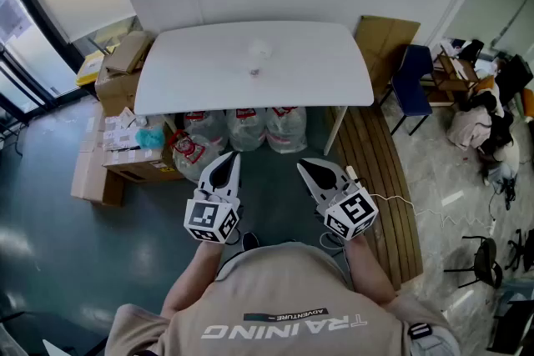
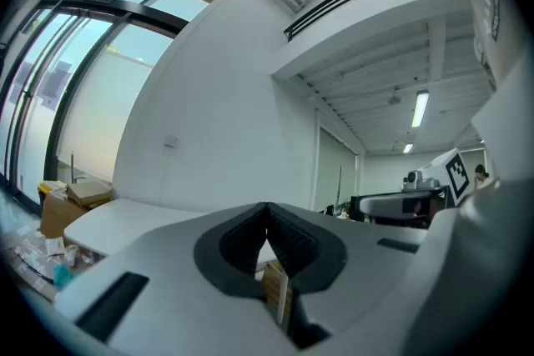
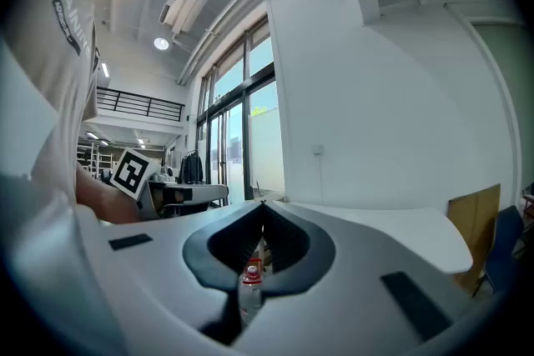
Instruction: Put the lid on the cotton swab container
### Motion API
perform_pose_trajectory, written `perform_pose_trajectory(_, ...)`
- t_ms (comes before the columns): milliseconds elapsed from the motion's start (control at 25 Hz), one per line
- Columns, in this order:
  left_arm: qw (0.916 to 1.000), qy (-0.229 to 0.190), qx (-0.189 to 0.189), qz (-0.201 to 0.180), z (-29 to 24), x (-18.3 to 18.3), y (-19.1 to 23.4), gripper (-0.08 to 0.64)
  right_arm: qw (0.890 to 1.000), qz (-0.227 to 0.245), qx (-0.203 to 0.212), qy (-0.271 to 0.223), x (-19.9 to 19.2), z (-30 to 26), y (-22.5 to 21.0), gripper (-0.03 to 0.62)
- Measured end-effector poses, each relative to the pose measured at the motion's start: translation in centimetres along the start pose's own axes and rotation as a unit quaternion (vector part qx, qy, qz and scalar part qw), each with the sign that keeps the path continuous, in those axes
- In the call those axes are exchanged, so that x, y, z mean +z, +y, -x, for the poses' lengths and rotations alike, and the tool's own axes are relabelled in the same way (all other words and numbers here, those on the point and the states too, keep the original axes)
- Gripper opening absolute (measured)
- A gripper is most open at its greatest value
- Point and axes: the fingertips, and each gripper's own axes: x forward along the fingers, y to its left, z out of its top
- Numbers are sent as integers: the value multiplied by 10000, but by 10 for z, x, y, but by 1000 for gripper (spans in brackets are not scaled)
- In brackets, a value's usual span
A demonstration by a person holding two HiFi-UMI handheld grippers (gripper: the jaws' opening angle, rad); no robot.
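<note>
White surface [image 1: 200, 62] by the wall carries two tiny things [image 1: 259, 54], unclear what. Well short of it hang the left gripper [image 1: 227, 164] and the right gripper [image 1: 313, 169], fingers pressed together, empty.

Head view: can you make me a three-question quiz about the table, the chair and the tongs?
1. Where are the plastic bags compared with the white table?
A. on top of it
B. underneath it
C. far behind it

2. What colour is the chair to the right of the table?
A. blue
B. red
C. yellow

3. How are the left tongs and the right tongs?
A. both shut, holding nothing
B. both wide open
C. one open, one shut

Answers:
1. B, because the bags sit on the floor between the table legs.
2. A, because its seat and back are dark blue.
3. A, because each gripper view shows its tips touching with nothing pinched between them.
</note>
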Motion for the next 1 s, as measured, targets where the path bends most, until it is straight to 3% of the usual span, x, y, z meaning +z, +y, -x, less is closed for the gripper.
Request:
perform_pose_trajectory(440, 9999, 106, -50, 47, 3, -8, 15, 12, 9998, 212, -2, 14, 7, -22, 8, 18)
perform_pose_trajectory(1000, 9985, 163, -511, -84, -16, -7, 57, 12, 9981, 1, -619, -71, -4, -63, -4, 18)
